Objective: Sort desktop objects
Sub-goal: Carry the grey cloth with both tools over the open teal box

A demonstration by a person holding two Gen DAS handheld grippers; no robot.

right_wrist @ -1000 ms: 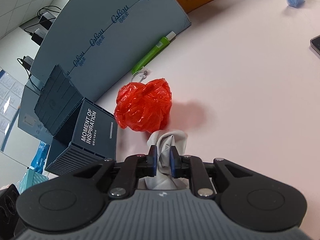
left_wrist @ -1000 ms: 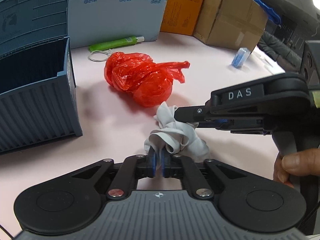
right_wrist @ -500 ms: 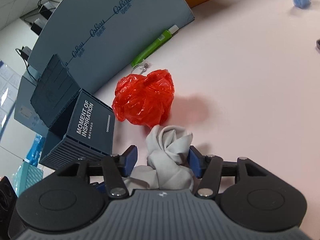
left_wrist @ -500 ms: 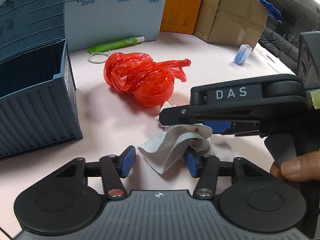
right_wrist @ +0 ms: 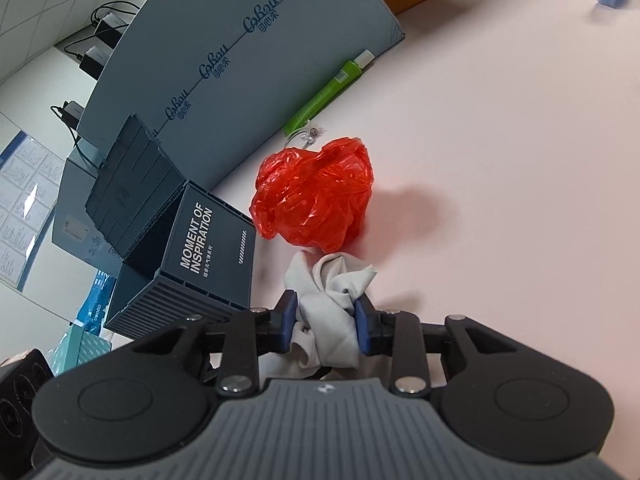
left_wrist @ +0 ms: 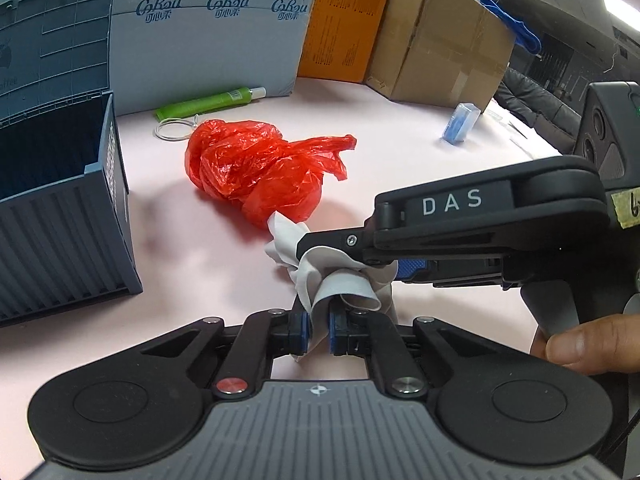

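Observation:
A crumpled grey cloth (left_wrist: 340, 280) lies on the pink table just in front of a red plastic bag (left_wrist: 260, 168). My left gripper (left_wrist: 318, 330) is shut on the cloth's near edge. My right gripper (right_wrist: 326, 322) reaches in from the right and its jaws stand around the cloth (right_wrist: 332, 296), partly closed and touching its sides. The right gripper's body (left_wrist: 480, 224) shows in the left wrist view. The red bag (right_wrist: 316, 196) sits just beyond the cloth.
An open dark blue crate (left_wrist: 60, 200) stands at the left, marked MOMENT OF INSPIRATION (right_wrist: 200, 240). A green tube (left_wrist: 208, 102) and a wire ring (left_wrist: 176, 130) lie by the grey-blue board at the back. Cardboard boxes (left_wrist: 436, 44) and a small blue pack (left_wrist: 460, 122) are at the far right.
My left gripper opened, then shut again on the cloth's near edge. My right gripper let go of the cloth, opened wide, and now has closed in partway around it.

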